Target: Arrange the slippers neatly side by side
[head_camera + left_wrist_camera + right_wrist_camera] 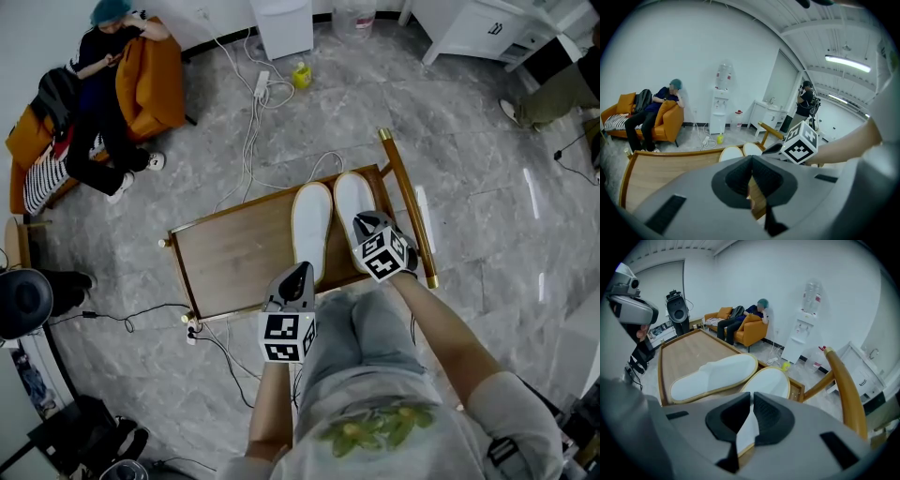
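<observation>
Count: two slippers, two tools, one worktop (230, 258).

Slippers: the left slipper (311, 230) and the right slipper (351, 199) lay just beside each other, lengthwise, near the right end of the worktop. I could not tell whether their long edges touched. Both were long ovals with rounded ends, made of soft white fabric with a thin tan edging round the sole.

Worktop: a rectangle of pale wood with visible grain and a raised darker wooden rim. One round wooden rail (405, 202) ran along its right end. It stood on a floor (469, 141) of glossy grey marbled tiles.

Left tool (751, 161): the dark ribbed pads were pressed together with nothing between them. In the head view it sat over the near edge of the worktop, at the near end of the left slipper.

Right tool (752, 397): the pads were drawn almost together on the near end of the right slipper, with a thin wedge of its white fabric pinched between them. It pointed steeply down.

Each tool carried one cube with black-and-white square markers.
</observation>
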Tool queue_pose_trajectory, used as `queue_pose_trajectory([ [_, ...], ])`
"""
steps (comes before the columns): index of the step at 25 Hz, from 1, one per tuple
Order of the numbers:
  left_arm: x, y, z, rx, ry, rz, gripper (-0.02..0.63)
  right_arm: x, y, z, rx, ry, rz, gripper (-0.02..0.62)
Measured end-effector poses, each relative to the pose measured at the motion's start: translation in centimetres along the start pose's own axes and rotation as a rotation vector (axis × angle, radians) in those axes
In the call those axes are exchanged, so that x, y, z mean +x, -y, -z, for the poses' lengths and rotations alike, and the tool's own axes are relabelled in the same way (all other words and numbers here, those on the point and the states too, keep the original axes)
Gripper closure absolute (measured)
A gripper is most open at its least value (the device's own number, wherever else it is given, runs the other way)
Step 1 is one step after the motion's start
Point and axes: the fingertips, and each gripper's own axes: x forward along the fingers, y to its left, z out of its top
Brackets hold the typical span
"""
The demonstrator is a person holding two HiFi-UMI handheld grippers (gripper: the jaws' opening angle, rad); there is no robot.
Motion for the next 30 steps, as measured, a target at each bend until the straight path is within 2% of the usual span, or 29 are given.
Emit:
queue_pose_trajectory([
  [9,-0.1,-0.1,0.1,0.003,-0.008,-0.006,0.591,0.3,0.3,0.6,0.085,0.0,-0.014,0.561],
  [14,-0.2,-0.1,-0.4,0.009,-0.008,-0.011,0.591,-0.4,0.5,-0.2,0.15,0.036,-0.02,0.506],
  [23,-1.1,0.6,-1.6,0.0,0.016,-0.006,0.591,-4.7,0.0,-2.2,0.251,0.138,-0.02,0.466],
  [30,-2.3,0.8,-1.7,-0.008,0.022,-0.007,0.591,-8.7,-2.9,-1.8,0.334,0.184,-0.075,0.451],
])
